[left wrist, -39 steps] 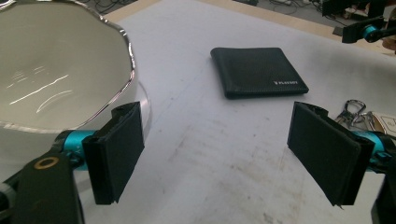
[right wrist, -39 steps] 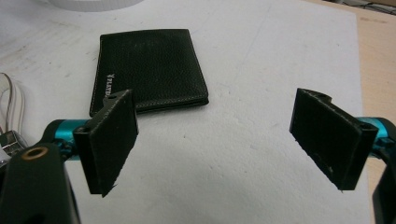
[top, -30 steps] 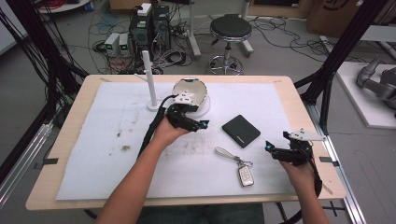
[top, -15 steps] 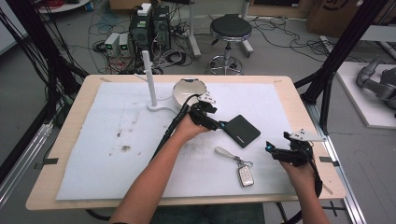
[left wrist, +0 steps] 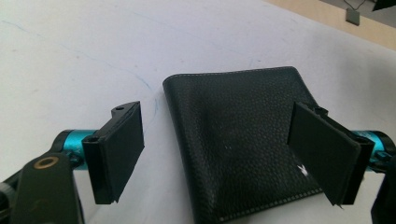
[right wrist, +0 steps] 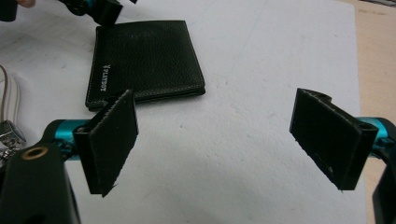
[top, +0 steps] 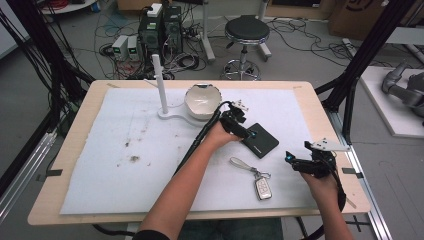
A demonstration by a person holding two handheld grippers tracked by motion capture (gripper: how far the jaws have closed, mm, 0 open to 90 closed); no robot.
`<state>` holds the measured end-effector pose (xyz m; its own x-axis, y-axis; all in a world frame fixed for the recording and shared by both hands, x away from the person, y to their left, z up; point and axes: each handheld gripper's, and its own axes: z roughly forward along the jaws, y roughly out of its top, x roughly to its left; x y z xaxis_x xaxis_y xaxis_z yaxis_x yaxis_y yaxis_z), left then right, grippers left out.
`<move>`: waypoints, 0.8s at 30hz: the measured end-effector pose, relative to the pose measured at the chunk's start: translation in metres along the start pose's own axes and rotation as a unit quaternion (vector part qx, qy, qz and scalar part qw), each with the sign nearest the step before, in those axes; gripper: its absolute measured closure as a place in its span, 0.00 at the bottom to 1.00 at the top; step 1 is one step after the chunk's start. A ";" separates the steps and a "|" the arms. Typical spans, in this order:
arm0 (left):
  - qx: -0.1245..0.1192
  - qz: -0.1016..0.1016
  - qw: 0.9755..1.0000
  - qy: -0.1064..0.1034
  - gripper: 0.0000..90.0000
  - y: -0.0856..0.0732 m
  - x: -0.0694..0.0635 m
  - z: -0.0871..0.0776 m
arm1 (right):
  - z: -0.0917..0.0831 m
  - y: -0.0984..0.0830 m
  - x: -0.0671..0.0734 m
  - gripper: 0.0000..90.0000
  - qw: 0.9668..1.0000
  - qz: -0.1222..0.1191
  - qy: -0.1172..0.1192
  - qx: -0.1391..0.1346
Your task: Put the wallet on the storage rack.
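Since the earlier frames, the left tongs [top: 248,133] had travelled rightward from the white bowl [top: 202,100] to the black wallet [top: 260,141], while the right tongs [top: 291,161] had stayed near the right edge of the bench [top: 75,130].

From left to right in the high view, a white mat [top: 125,165] with a few dark specks covered most of the bench. A white post on a flat base [top: 161,92] stood toward the far side, with the white bowl just beside it. The person's left forearm reached forward across the mat, and the left tongs sat over the near-left corner of the wallet. In the left gripper view, the jaws were spread wide, one on each side of the wallet [left wrist: 243,140], not closed on it.

A car key with a strap [top: 256,179] lay on the mat, nearer the person than the wallet. Farther right, the right tongs hovered with their jaws wide apart and nothing between them; in the right gripper view, the wallet [right wrist: 144,60] lay closed and flat beyond them.
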<state>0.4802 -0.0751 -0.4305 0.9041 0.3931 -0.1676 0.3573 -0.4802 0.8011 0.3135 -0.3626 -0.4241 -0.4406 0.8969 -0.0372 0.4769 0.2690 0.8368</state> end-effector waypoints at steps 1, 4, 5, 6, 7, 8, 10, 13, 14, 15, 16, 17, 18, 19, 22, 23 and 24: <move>0.002 0.000 1.000 0.000 0.21 0.001 0.001 0.003 | 0.000 0.000 0.000 0.17 1.000 0.000 0.000 0.000; 0.010 -0.012 1.000 -0.001 0.21 -0.001 0.003 0.010 | 0.000 0.000 -0.001 0.17 1.000 0.000 0.001 0.000; 0.014 -0.015 1.000 0.000 0.21 -0.003 0.004 0.013 | 0.000 0.000 -0.001 0.17 1.000 0.000 0.001 0.000; 0.036 -0.018 0.999 0.004 0.21 -0.007 0.005 0.018 | 0.000 0.000 -0.001 0.17 1.000 0.000 0.000 0.001; 0.036 -0.018 0.999 0.004 0.23 -0.007 0.005 0.018 | 0.000 0.000 -0.001 0.17 1.000 0.000 0.000 0.001; 0.036 -0.019 0.999 0.012 0.24 -0.010 0.005 0.019 | 0.001 -0.001 -0.002 0.17 1.000 -0.002 0.000 0.002; 0.034 -0.020 0.999 0.023 0.28 -0.011 0.002 0.019 | 0.001 -0.001 -0.002 0.17 1.000 -0.003 0.000 0.005; 0.026 -0.021 0.999 0.019 0.31 -0.013 0.000 0.018 | 0.002 -0.001 -0.001 0.17 1.000 -0.004 0.000 0.007; 0.021 -0.024 0.999 -0.002 0.53 -0.014 0.000 0.017 | 0.003 -0.001 0.000 0.17 1.000 -0.004 -0.001 0.006; 0.018 -0.025 0.999 -0.007 0.53 -0.015 -0.001 0.016 | 0.003 -0.001 0.000 0.17 1.000 -0.004 -0.001 0.006; 0.020 -0.028 0.999 -0.006 0.53 -0.015 -0.001 0.016 | 0.003 0.000 0.001 0.17 1.000 -0.006 0.000 0.007; 0.020 -0.028 0.999 -0.006 0.54 -0.015 -0.001 0.016 | 0.003 0.000 0.001 0.17 1.000 -0.006 0.000 0.007; 0.018 -0.034 0.999 -0.006 0.54 -0.015 -0.001 0.016 | 0.003 0.000 0.002 0.17 1.000 -0.009 -0.001 0.007; 0.019 -0.034 0.999 -0.007 0.54 -0.015 -0.001 0.016 | 0.003 0.000 0.002 0.17 1.000 -0.009 -0.001 0.007; 0.015 -0.040 0.999 -0.010 0.64 -0.015 0.000 0.015 | 0.002 0.001 0.004 0.17 1.000 -0.011 -0.001 0.007; 0.012 -0.042 0.999 -0.010 0.64 -0.016 0.002 0.014 | 0.002 0.001 0.004 0.17 1.000 -0.011 -0.001 0.007; 0.007 -0.054 0.998 -0.010 0.68 -0.017 0.003 0.013 | 0.002 0.001 0.004 0.17 1.000 -0.011 -0.001 0.007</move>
<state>0.4804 -0.0758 -0.4519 0.8646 0.4276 -0.2638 0.4559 -0.4470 0.7696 0.3136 -0.3580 -0.4246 -0.4492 0.8917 -0.0559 0.4782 0.2929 0.8280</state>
